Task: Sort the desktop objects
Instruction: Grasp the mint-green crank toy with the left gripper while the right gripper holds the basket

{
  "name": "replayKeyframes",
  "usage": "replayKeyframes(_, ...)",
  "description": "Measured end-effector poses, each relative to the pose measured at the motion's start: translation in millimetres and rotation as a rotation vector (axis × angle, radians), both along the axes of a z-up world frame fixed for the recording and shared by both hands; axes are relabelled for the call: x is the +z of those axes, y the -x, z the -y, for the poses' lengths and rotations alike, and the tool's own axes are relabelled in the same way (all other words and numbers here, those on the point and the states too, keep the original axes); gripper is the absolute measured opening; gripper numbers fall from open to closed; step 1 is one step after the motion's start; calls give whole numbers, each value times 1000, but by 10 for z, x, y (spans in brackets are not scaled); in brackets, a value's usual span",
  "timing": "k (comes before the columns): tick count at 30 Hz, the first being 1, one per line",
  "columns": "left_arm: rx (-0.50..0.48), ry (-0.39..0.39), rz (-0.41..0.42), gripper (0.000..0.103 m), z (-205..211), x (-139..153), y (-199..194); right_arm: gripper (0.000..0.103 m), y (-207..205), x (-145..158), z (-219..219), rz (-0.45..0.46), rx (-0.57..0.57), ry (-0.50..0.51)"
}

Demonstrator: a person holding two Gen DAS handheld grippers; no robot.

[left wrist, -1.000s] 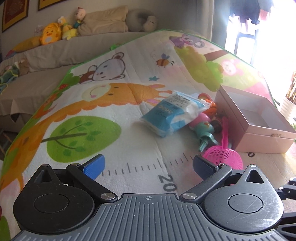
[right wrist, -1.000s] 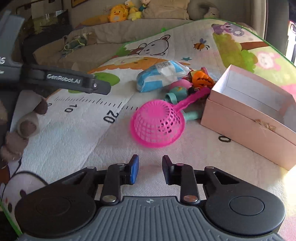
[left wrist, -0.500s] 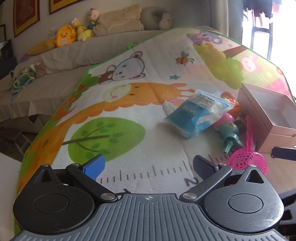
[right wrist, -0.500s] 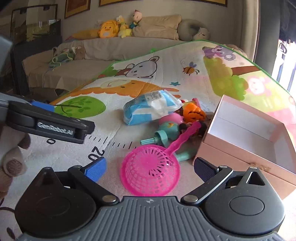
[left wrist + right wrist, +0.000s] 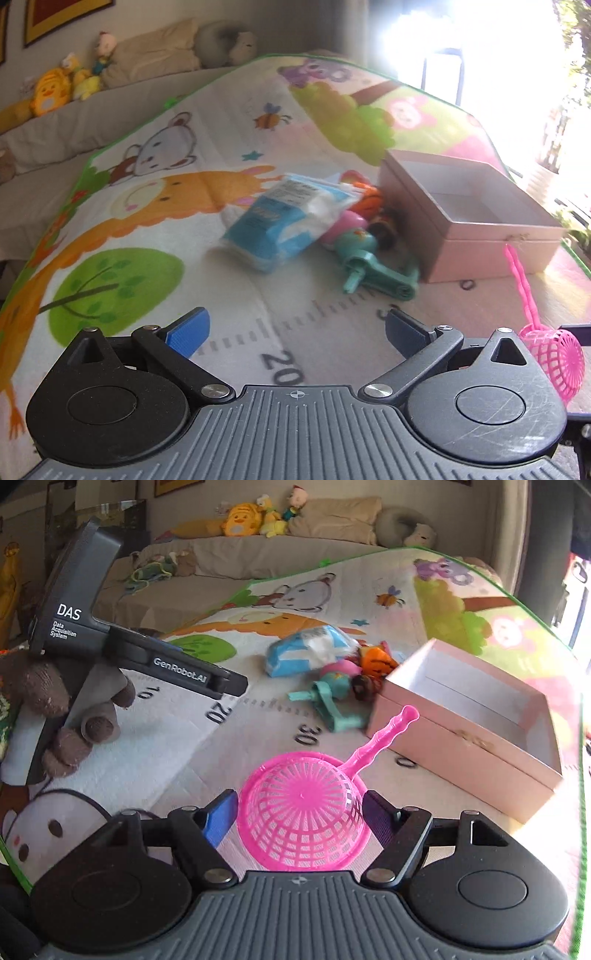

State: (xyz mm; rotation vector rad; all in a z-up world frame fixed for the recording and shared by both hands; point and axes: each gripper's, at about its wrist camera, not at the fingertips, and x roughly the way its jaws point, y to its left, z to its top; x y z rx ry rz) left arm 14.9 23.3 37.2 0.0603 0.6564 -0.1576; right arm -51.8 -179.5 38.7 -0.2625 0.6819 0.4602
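Observation:
A pink plastic strainer [image 5: 303, 819] sits bowl-first between the fingers of my right gripper [image 5: 300, 814], which is shut on its bowl; its handle points toward the open pink box [image 5: 469, 716]. The strainer also shows at the right edge of the left wrist view [image 5: 554, 354]. My left gripper [image 5: 295, 328] is open and empty above the play mat. A blue-and-white tissue pack [image 5: 288, 221], a teal toy [image 5: 373, 273], a pink toy and an orange toy lie left of the box [image 5: 469, 218].
The colourful play mat [image 5: 147, 206] covers the surface, with a printed ruler. A sofa with plush toys [image 5: 251, 513] lies behind. The left gripper's body [image 5: 147, 653] and a gloved hand [image 5: 55, 709] stand at the left of the right wrist view.
My right gripper moved forward around the strainer's bowl and closed on it. The strainer's handle now lies clear of the toy pile. My left gripper shifted slightly, still open.

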Motion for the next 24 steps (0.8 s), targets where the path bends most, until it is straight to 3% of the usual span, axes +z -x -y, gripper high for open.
replayKeyframes(4, -145, -91, 16, 103, 468, -128, -148, 75, -6, -96, 290, -15, -113, -36)
replayKeyframes(12, -134, -173, 1, 101, 824, -290, -625, 84, -112, -179, 418, -13, -169, -90)
replayKeyframes(14, -131, -164, -24, 79, 806, -315, -706, 86, -127, -200, 417, -19, -171, -88)
replayKeyframes(15, -129, -151, -38, 79, 782, -324, -726, 86, -133, -206, 417, -22, -172, -88)
replayKeyframes(19, -128, -123, -38, 76, 665, -311, -620, 89, -164, -217, 426, -20, -191, -87)
replayKeyframes(24, -188, -142, -49, 76, 506, -286, -188, 94, -293, 44, 627, 101, -277, -107)
